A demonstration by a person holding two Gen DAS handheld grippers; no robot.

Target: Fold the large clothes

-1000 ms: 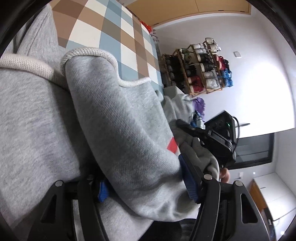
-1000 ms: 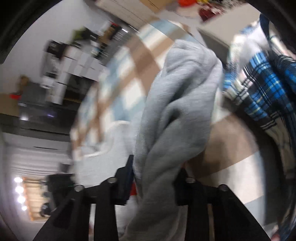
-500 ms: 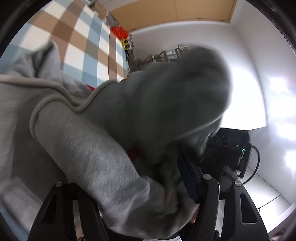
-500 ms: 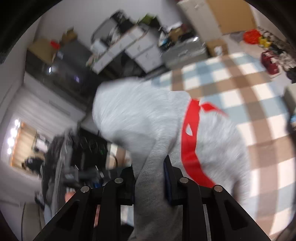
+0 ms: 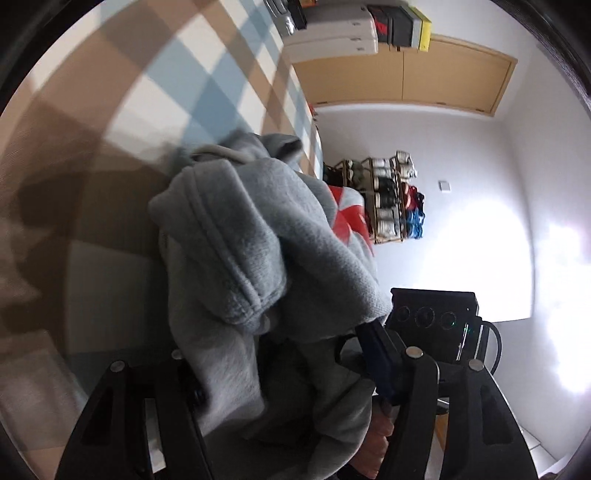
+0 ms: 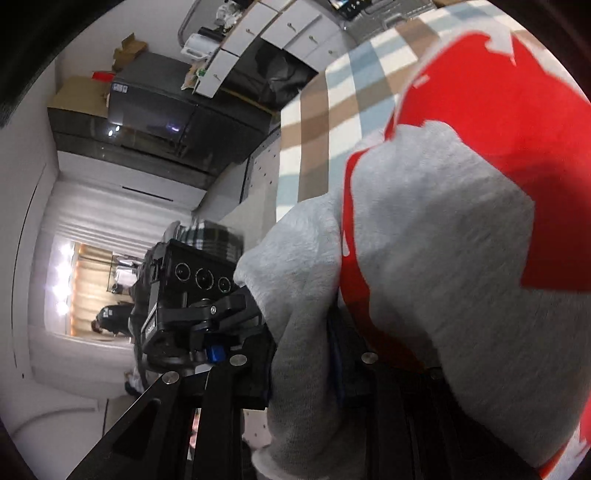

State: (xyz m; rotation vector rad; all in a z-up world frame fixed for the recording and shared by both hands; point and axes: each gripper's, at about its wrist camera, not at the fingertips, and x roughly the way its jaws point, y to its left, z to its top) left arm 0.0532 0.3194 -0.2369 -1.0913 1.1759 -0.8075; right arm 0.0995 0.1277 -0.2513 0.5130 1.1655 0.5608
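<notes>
A grey sweatshirt [image 5: 251,236] with a red print hangs bunched above the checked cloth [image 5: 155,88]. My left gripper [image 5: 288,369] is shut on a thick fold of it; fabric hides the left finger's pad. In the right wrist view the same grey sweatshirt [image 6: 424,258] with its red print [image 6: 498,103] fills the right side. My right gripper [image 6: 303,362] is shut on a narrow fold of it. Each gripper sees the other close by: the right gripper [image 5: 432,325] in the left view, the left gripper [image 6: 192,295] in the right view.
The brown, blue and white checked cloth [image 6: 325,103] covers the surface below. A shoe rack [image 5: 384,199] stands by the white wall. Wooden cupboards [image 5: 406,77] are above it. White drawers [image 6: 280,33] and a dark cabinet [image 6: 155,110] stand at the far side.
Both grippers have lifted and swung with the sweatshirt, which has come off the cloth and bunched up. The red print has turned toward the right camera. Both grips have held.
</notes>
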